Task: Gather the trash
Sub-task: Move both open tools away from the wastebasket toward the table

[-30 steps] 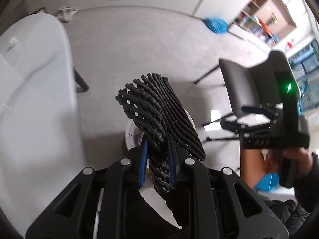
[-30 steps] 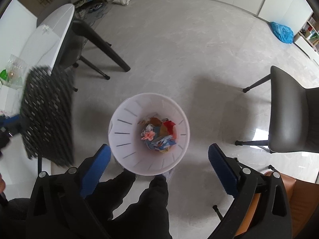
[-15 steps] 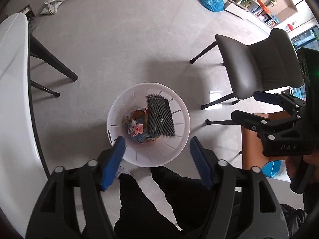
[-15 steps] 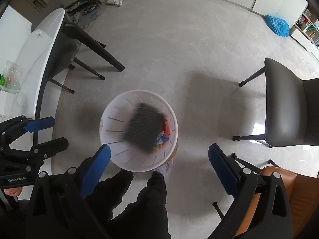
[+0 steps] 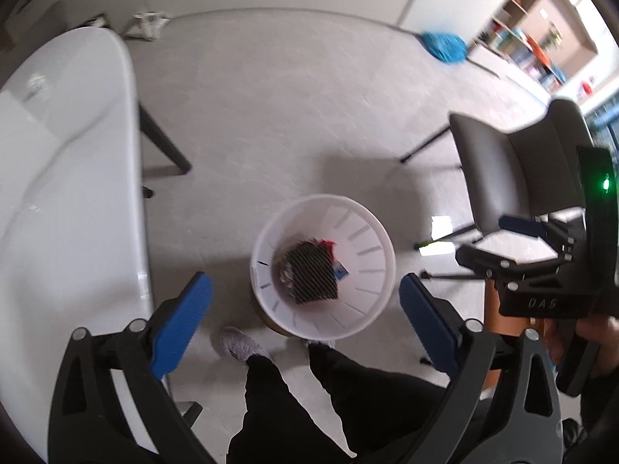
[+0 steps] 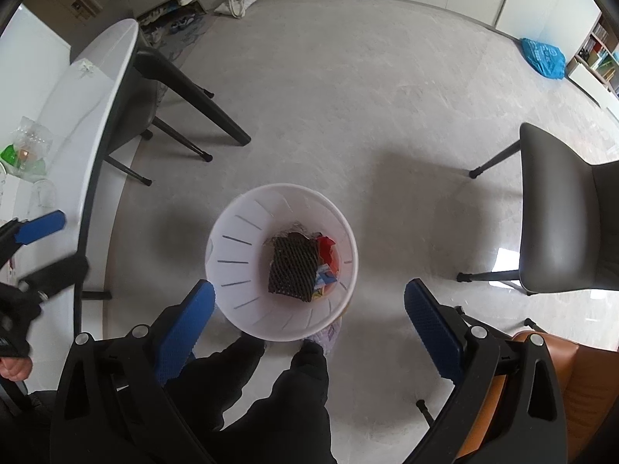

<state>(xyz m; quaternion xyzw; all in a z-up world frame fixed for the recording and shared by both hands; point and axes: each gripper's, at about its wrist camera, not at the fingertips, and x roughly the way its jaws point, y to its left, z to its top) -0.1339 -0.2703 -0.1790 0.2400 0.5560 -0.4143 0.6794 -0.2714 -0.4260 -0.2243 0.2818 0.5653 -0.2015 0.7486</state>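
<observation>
Where it lies on top of colourful wrappers, the black foam mesh sleeve sits flat inside the white plastic bin, toward the bottom of it. The bin stands on the pale grey floor, just in front of the person's 2 dark trouser legs and grey shoes.

The left gripper hangs above the bin, pointing steeply down; its jaws are opening, spread wide, with nothing between the blue pads. The right gripper also hovers over the bin, its jaws wide apart and gripping nothing.

A white desk runs along the left, with clear crumpled plastic on it. A dark grey chair stands to the right, well apart from the bin, and a blue bag lies far off by the shelves.
</observation>
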